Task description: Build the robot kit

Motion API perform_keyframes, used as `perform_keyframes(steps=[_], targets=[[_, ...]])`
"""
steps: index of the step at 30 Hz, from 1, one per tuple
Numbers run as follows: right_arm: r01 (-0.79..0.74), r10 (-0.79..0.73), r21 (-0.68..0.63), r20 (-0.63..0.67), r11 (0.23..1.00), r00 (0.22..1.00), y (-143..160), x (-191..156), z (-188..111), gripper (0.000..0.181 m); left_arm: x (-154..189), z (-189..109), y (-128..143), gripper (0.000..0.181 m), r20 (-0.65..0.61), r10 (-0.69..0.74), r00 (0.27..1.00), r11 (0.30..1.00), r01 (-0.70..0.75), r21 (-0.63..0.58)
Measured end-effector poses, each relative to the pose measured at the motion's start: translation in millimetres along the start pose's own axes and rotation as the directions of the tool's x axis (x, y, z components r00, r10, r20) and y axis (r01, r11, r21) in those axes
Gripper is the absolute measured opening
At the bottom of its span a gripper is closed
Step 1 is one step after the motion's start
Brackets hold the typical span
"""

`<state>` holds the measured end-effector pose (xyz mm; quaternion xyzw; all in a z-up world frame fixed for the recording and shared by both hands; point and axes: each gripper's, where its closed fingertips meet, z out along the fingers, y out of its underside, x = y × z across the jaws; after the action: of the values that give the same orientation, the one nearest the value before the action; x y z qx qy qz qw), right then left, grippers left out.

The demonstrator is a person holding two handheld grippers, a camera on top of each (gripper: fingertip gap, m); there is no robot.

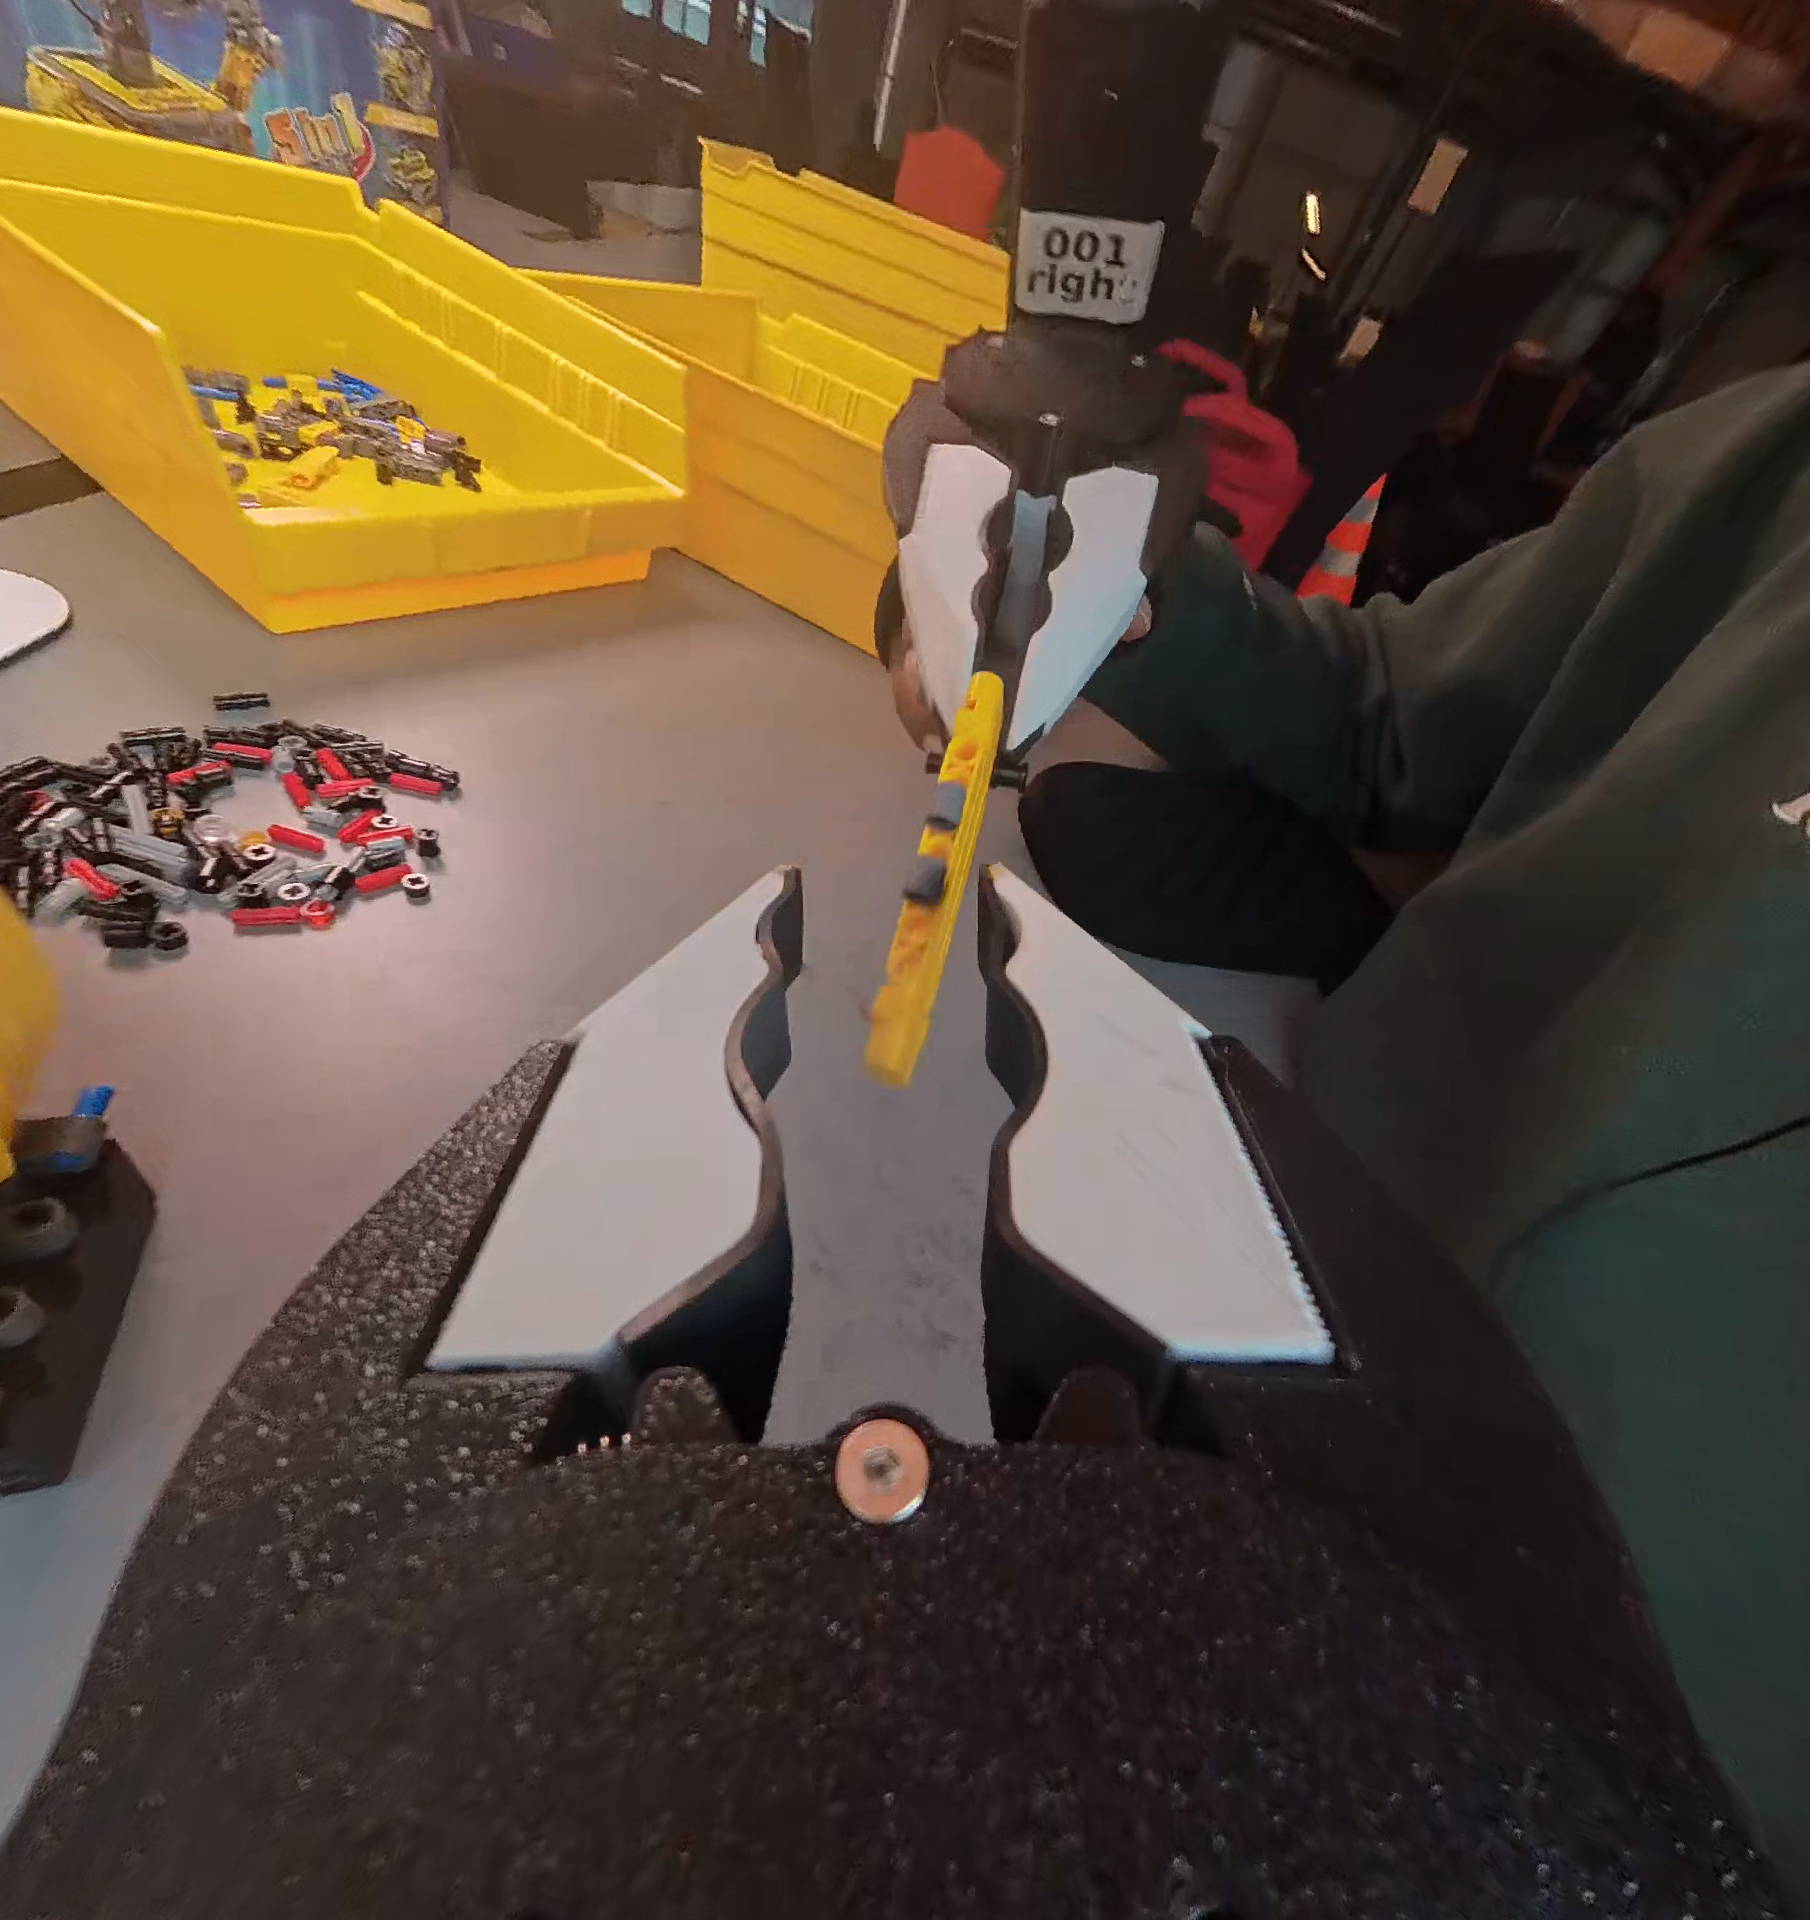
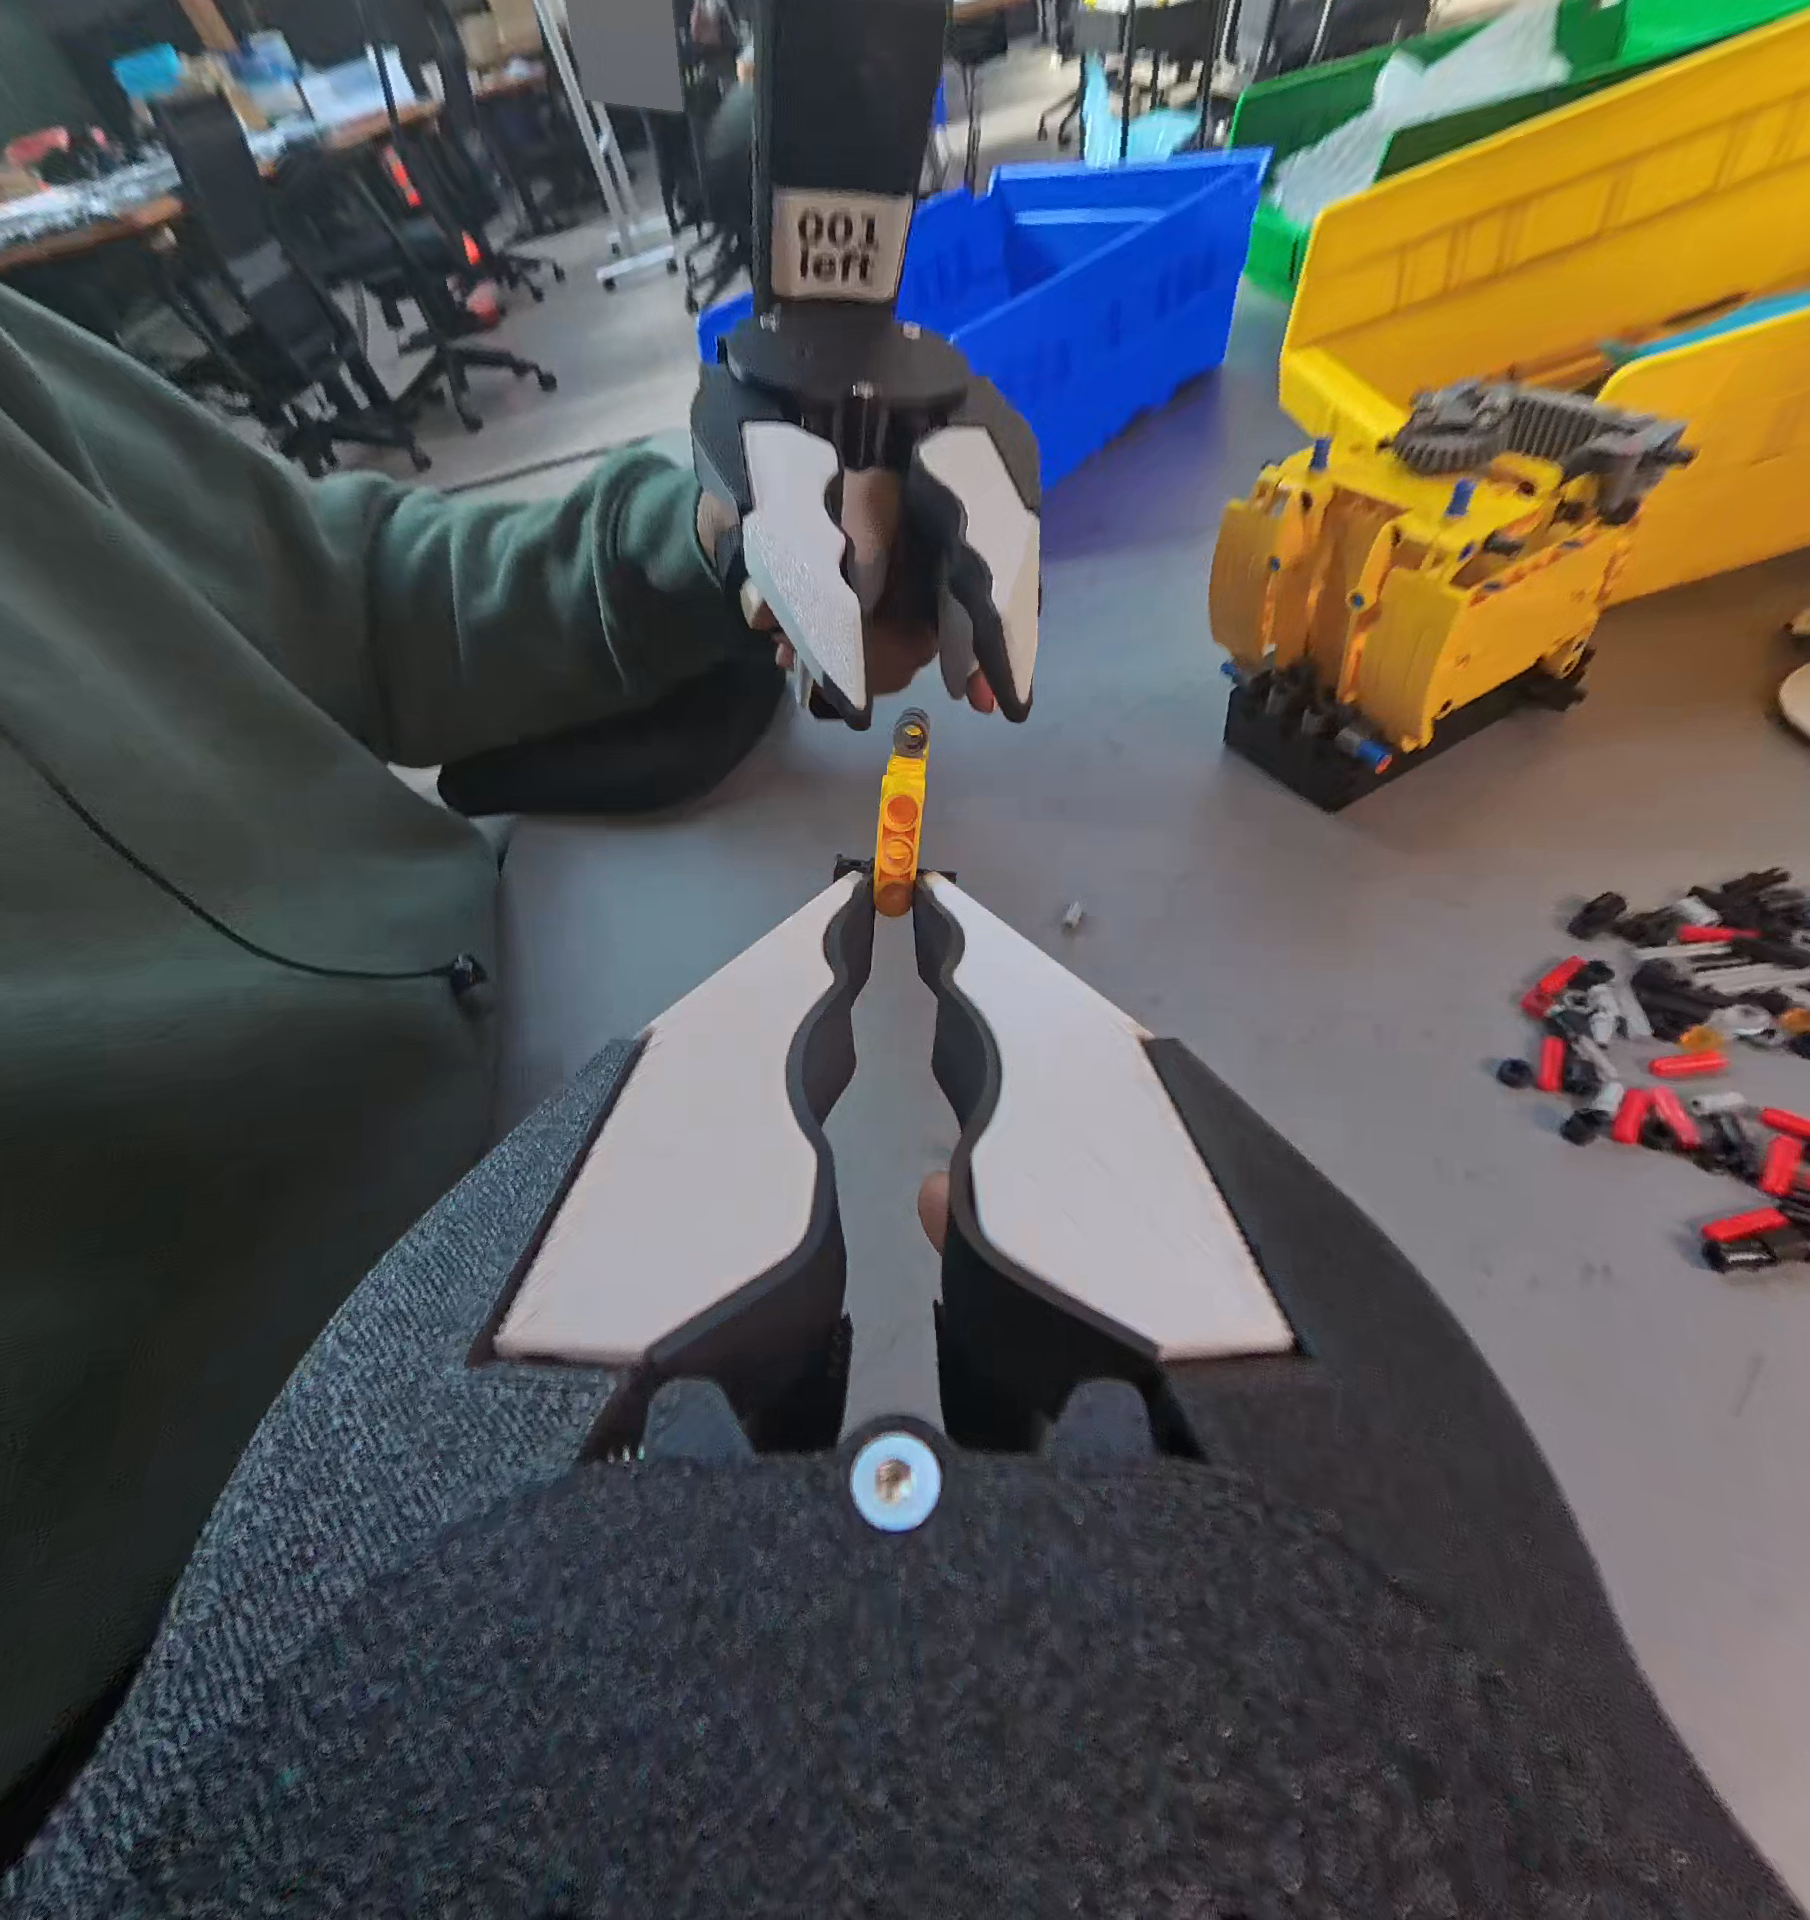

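Note:
My right gripper (image 2: 896, 883) is shut on one end of a long yellow building-toy beam (image 2: 899, 831) that carries small grey pieces. It holds the beam above the grey table, pointing at my left gripper (image 2: 927, 712). In the left wrist view the beam (image 1: 932, 914) slants down from the right gripper (image 1: 989, 717). Its free end hangs between the spread fingers of my left gripper (image 1: 890, 894), which is open and touches nothing.
A pile of small black, red and grey parts (image 1: 205, 821) lies on the table (image 1: 568, 831), also in the right wrist view (image 2: 1732, 1091). Yellow bins (image 1: 413, 540), a blue bin (image 2: 1088, 301) and a yellow model on a black base (image 2: 1400, 603) stand around. Green sleeves (image 2: 205, 675) lie close. Spacing between my two grippers at the tips: around 6 centimeters.

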<state>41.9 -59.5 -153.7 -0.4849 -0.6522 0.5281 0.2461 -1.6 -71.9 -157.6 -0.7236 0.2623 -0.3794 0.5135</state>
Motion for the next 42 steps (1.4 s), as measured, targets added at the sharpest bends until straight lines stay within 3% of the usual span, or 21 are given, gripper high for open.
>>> perform_keyframes(steps=[4,7,12,23,27,31,34,42], targets=[[0.009,-0.005,-0.194,0.023,0.981,1.000,32,-13,19,0.007,20,25,32,0.027,-0.046,0.128,0.991,0.976,-0.135,-0.171],[0.047,-0.044,-0.225,0.016,0.973,0.999,33,-19,25,0.007,29,36,53,0.008,-0.073,0.216,0.974,0.932,-0.228,-0.281],[0.053,-0.051,-0.177,0.012,0.983,0.999,24,-21,24,0.007,33,41,48,0.007,-0.097,0.181,0.979,0.955,-0.198,-0.222],[0.085,-0.082,-0.163,0.027,0.983,0.996,26,-30,38,0.007,31,42,72,0.014,-0.108,0.261,0.959,0.906,-0.282,-0.317],[0.077,-0.075,-0.181,0.015,0.981,0.997,28,-27,33,0.007,29,37,68,0.020,-0.094,0.271,0.958,0.905,-0.287,-0.313],[0.084,-0.083,-0.196,0.016,0.977,0.996,29,-28,31,0.008,30,34,64,0.015,-0.096,0.271,0.958,0.911,-0.287,-0.296],[0.111,-0.104,-0.217,0.043,0.970,0.994,32,-33,29,0.018,34,36,68,0.008,-0.120,0.283,0.952,0.901,-0.307,-0.306],[0.129,-0.122,-0.252,0.042,0.959,0.992,39,-22,12,0.022,34,35,71,0.012,-0.128,0.295,0.947,0.894,-0.320,-0.313]])
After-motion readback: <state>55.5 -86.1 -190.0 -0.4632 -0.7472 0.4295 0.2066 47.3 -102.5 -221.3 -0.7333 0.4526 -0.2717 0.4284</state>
